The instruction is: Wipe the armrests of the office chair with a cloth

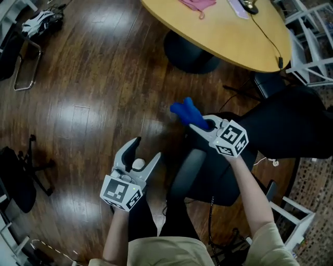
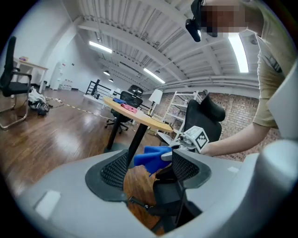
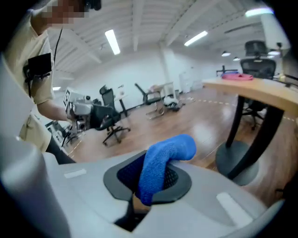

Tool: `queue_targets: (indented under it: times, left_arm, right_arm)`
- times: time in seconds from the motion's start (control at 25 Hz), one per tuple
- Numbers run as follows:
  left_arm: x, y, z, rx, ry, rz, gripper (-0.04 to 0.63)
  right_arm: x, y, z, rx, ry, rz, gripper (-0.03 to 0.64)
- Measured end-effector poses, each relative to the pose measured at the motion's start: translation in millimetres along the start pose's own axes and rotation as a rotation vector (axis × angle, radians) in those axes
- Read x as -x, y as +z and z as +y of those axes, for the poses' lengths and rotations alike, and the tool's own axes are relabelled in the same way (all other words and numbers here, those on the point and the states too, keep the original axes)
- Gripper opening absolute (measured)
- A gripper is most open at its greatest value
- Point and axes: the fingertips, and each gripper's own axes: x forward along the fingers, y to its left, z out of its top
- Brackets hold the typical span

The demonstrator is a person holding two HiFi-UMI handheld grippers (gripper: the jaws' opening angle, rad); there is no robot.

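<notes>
A blue cloth [image 1: 185,112] sticks out of my right gripper [image 1: 200,126], which is shut on it above the wooden floor, just beyond the black office chair's near armrest [image 1: 187,174]. In the right gripper view the cloth [image 3: 163,162] is folded over between the jaws of the right gripper [image 3: 151,179]. My left gripper [image 1: 146,148] hangs open and empty to the left of that armrest, apart from it. The left gripper view looks between the open jaws of the left gripper [image 2: 149,172] toward the cloth [image 2: 151,157] and the chair's backrest [image 2: 205,116].
A round yellow table [image 1: 223,39] on a dark pedestal base [image 1: 190,52] stands beyond the chair, with a pink cloth [image 1: 196,5] and a cable on it. White shelving [image 1: 312,47] is at the right. Another black chair's base [image 1: 21,182] stands at the left.
</notes>
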Motion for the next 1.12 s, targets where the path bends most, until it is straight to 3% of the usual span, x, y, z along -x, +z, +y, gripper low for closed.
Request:
queue_targets:
  times: [0.16, 0.32, 0.52, 0.68, 0.8, 1.12]
  left_arm:
    - [-21, 30, -37, -0.109, -0.085, 0.037, 0.281]
    - [-33, 37, -98, -0.191, -0.157, 0.094, 0.281]
    - [-58, 29, -153, -0.264, -0.241, 0.149, 0.279]
    - [-78, 12, -176, -0.299, -0.294, 0.202, 0.279]
    - [-89, -1, -189, -0.325, -0.296, 0.241, 0.279]
    - [-99, -27, -192, -0.338, -0.225, 0.265, 0.279]
  right_arm:
    - [76, 6, 22, -0.178, -0.193, -0.237, 0.02]
    - [135, -40, 55, -0.421, -0.297, -0.322, 0.021]
    - [161, -107, 79, -0.636, -0.383, -0.41, 0.021]
    - [133, -158, 92, -0.804, -0.35, -0.465, 0.021]
    - [102, -182, 92, -0.851, -0.277, -0.513, 0.021]
    - [37, -153, 87, -0.841, 0.01, -0.811, 0.005]
